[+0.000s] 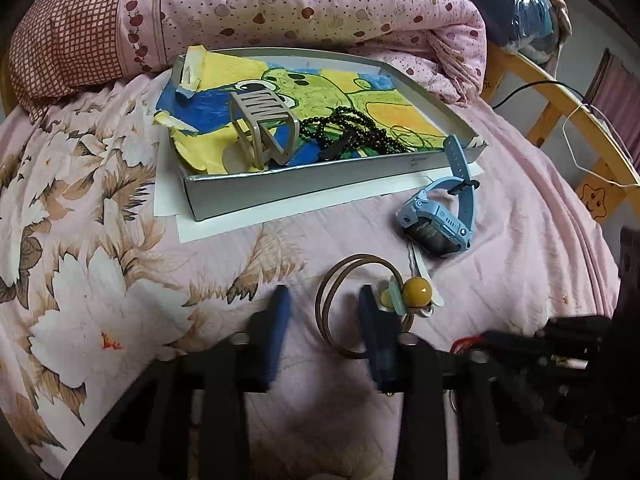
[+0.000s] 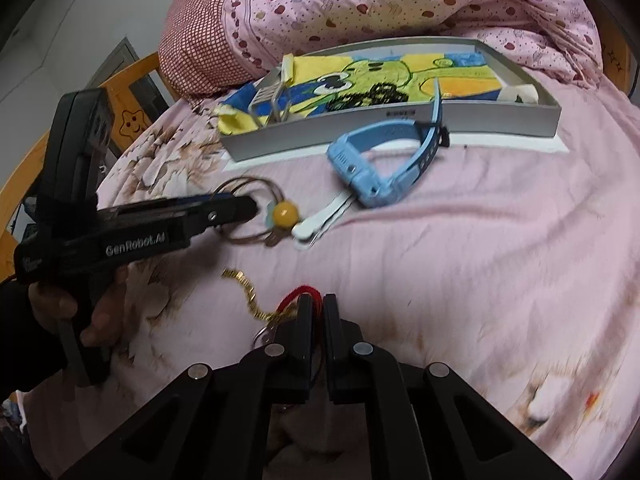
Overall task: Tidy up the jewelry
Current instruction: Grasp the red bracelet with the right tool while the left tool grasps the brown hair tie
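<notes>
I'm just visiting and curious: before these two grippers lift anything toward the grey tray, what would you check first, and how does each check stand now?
1. Right gripper shut on the red cord: ok, jaws nearly together with the cord between them.
2. Left gripper gripping the brown hair ring: not ok, one finger sits inside the loop and a gap shows.
3. Gold chain free of the cord: cannot tell.
4. Grey tray has room: ok, open patches beside the hair claw and black beads.
5. Blue watch clear of the lifts: ok, it lies apart, near the tray.
</notes>
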